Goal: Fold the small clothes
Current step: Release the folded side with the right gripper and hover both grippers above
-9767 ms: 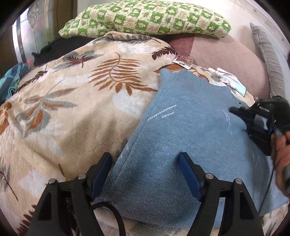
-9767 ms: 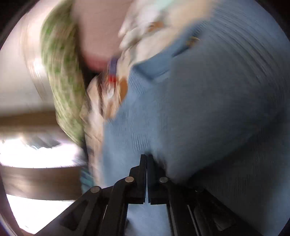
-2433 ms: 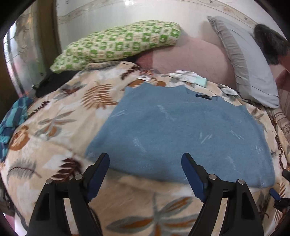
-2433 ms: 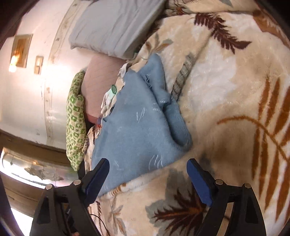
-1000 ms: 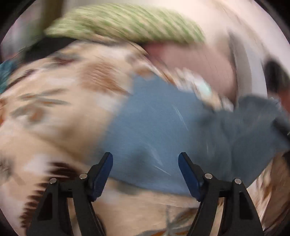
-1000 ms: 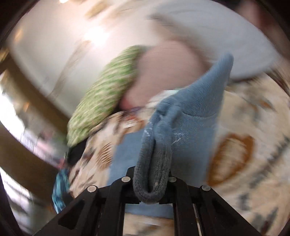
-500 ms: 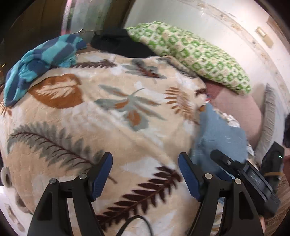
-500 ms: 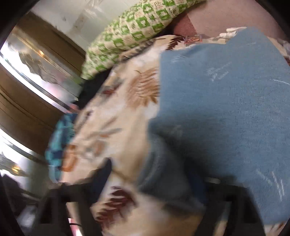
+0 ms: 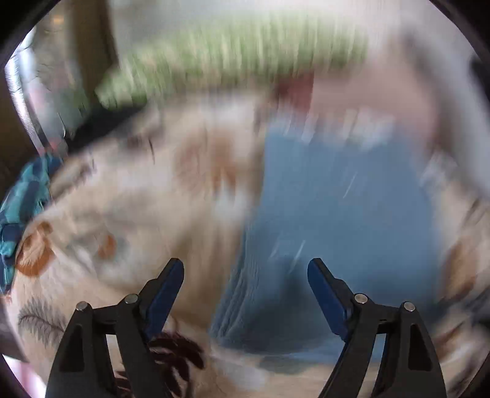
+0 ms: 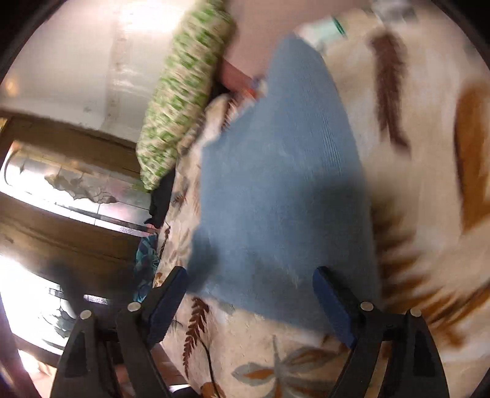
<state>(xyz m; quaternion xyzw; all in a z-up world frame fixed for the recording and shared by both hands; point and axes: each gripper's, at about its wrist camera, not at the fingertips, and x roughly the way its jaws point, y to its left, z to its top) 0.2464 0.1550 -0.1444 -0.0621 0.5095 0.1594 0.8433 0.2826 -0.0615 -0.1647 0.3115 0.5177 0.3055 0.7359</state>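
A light blue knit sweater (image 9: 333,214) lies folded over itself into a narrower strip on a cream blanket with leaf prints (image 9: 137,208). The left wrist view is blurred by motion. My left gripper (image 9: 245,275) is open and empty, just above the sweater's near left edge. In the right wrist view the sweater (image 10: 275,189) stretches away from my right gripper (image 10: 249,284), which is open and empty over the sweater's near edge.
A green checked pillow (image 10: 180,91) and a pink pillow (image 9: 376,88) lie at the head of the bed. A teal striped cloth (image 9: 21,202) sits at the blanket's left edge. A small white and mint garment (image 10: 324,29) lies beyond the sweater.
The right gripper carried a sweater edge across, let it go and now stands open. The left gripper swung back over the sweater.
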